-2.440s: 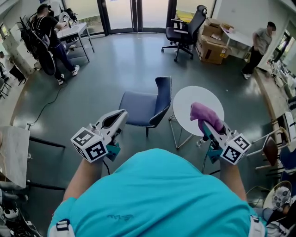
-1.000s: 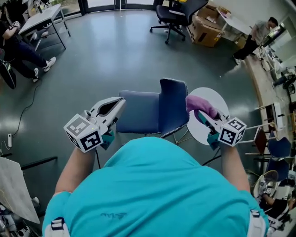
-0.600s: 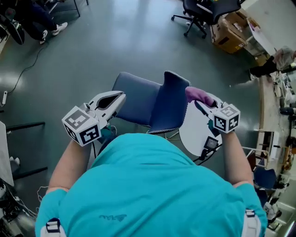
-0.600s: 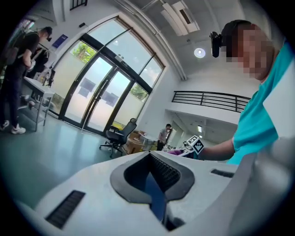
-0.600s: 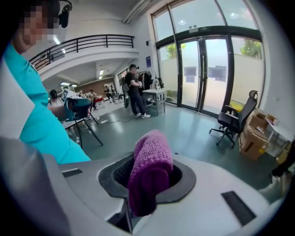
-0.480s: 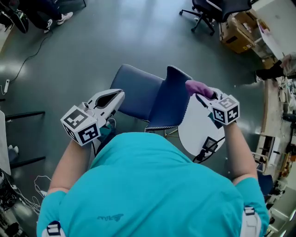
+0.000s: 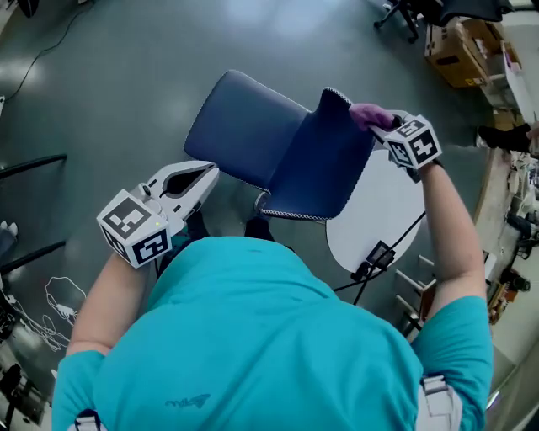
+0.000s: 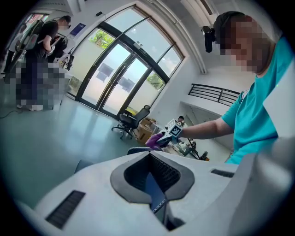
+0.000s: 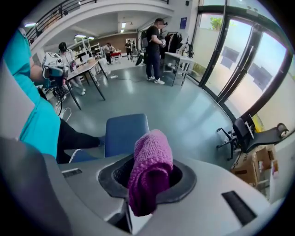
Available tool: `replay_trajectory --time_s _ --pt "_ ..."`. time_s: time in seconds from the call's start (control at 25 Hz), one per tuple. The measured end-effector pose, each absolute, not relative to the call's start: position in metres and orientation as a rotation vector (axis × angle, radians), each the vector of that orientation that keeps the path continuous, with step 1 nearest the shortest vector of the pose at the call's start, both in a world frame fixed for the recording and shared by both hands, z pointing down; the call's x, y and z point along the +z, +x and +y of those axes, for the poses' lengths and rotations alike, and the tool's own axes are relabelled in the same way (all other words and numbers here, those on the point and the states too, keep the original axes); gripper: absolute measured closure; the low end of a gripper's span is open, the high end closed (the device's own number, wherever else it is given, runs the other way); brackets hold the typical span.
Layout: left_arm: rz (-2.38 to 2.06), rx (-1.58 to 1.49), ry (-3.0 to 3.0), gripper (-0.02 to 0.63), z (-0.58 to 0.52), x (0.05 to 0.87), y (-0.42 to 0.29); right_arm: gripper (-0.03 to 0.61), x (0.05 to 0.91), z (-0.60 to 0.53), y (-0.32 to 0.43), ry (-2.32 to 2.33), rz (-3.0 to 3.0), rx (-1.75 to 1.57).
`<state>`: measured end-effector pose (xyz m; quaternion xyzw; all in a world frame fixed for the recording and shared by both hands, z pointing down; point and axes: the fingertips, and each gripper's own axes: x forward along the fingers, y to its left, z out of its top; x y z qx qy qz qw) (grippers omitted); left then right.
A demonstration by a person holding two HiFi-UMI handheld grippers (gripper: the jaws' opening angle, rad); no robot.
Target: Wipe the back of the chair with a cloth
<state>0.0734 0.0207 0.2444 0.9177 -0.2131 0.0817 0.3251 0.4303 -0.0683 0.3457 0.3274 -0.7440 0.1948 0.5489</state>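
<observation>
Below me stands a blue chair, its back [image 7: 320,164] facing me and its seat [image 7: 236,126] beyond. My right gripper [image 7: 381,126] is shut on a purple cloth [image 7: 367,114] and holds it at the top right corner of the chair's back. In the right gripper view the folded cloth [image 9: 150,175] sticks up between the jaws, with the seat [image 9: 125,133] behind it. My left gripper [image 7: 210,171] hangs left of the chair, beside the back's lower corner, shut and holding nothing. In the left gripper view the left gripper [image 8: 150,156] points toward the chair and the right hand.
A round white table [image 7: 379,219] stands right behind the chair's back, with a cable and a small box over its near edge. A cardboard box [image 7: 459,55] and an office chair [image 7: 413,13] are far right. Cables [image 7: 59,303] lie on the grey floor at left.
I have leaned over the chair. The right gripper carried the cloth forward and up to the top right corner of the chair's back. The left gripper stayed low at the left.
</observation>
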Motion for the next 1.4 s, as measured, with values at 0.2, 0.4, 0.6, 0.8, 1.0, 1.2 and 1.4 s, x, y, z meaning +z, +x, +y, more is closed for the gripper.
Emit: replay_trajectory --time_s 0.2,0.4,0.6,0.8,1.0,1.2,1.4 --pt "-0.524 0.225 2.388 0.611 0.028 0.270 0.068 0.486 0.386 -0.079 0.441 0.667 -1.617 0.463" --pt "-0.502 0.234 2.369 0.611 0.032 0.287 0.063 0.486 0.408 -0.083 0.447 0.548 -1.478 0.410" --pt "-0.490 0.232 2.358 0.611 0.036 0.297 0.063 0.487 0.417 -0.073 0.449 0.368 -1.348 0.322" --pt "-0.479 0.219 2.352 0.611 0.039 0.298 0.063 0.491 0.418 -0.058 0.450 0.310 -1.281 0.350" --pt "-0.457 0.208 2.354 0.611 0.040 0.296 0.065 0.494 0.418 -0.050 0.449 0.273 -1.231 0.344" --pt "-0.447 0.203 2.359 0.611 0.040 0.294 0.066 0.494 0.416 -0.045 0.446 0.259 -1.226 0.352" --pt "-0.439 0.198 2.361 0.611 0.040 0.291 0.068 0.495 0.415 -0.035 0.440 0.248 -1.242 0.381"
